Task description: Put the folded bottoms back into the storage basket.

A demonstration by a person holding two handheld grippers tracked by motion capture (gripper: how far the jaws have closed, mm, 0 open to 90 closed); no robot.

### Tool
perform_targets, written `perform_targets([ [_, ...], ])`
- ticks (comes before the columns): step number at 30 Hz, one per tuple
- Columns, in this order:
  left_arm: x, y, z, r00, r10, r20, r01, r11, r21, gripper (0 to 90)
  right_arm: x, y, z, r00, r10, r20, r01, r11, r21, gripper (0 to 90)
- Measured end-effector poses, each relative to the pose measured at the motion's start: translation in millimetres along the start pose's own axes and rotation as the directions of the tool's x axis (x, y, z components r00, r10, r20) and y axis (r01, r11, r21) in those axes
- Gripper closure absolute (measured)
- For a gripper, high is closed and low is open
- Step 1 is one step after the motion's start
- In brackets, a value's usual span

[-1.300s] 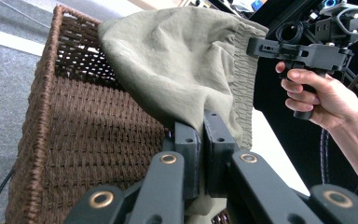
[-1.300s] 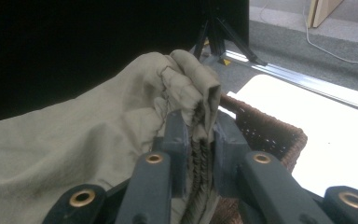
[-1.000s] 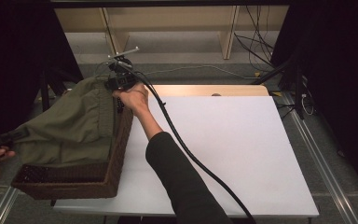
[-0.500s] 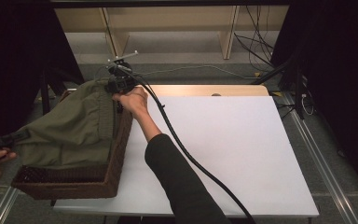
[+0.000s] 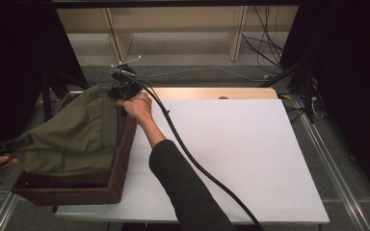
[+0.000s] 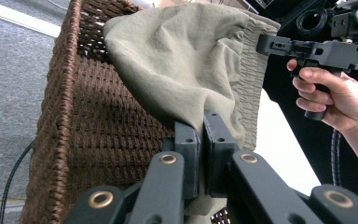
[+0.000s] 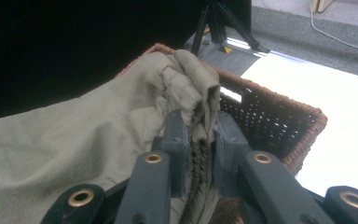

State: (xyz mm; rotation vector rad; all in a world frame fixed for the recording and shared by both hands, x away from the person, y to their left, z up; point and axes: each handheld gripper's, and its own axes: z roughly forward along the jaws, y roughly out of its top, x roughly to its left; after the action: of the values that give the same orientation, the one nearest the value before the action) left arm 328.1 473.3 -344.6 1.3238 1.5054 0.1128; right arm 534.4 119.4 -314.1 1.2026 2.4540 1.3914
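Little is being changed since the earlier frame. The olive garment [image 5: 74, 132] is being kept stretched over the wicker basket [image 5: 84, 192], clamped at opposite ends by the left gripper [image 6: 200, 140] and right gripper [image 7: 200, 135].

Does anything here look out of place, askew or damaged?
Nothing looks damaged or spilled. The olive garment is stretched over the wicker basket, pinched by the left tool and, at its gathered band, by the right tool. The white tabletop is bare.
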Motion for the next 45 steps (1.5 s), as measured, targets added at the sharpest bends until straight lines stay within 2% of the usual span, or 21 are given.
perform_targets([
  [40, 7.2, -3.7, 9.7, 0.9989, -0.003, -0.047, 0.006, 0.9984, 0.056, 85.1, -0.2, -9.1, 15.4, 1.0, 0.005, 0.008, -0.006, 0.9993, 0.037, 77.9],
  [45, 7.3, -4.9, 12.1, 0.9988, 0.008, -0.048, -0.004, 0.9969, 0.079, 82.7, -0.1, -10.4, 17.7, 0.9999, 0.004, 0.011, -0.005, 0.999, 0.045, 77.7],
])
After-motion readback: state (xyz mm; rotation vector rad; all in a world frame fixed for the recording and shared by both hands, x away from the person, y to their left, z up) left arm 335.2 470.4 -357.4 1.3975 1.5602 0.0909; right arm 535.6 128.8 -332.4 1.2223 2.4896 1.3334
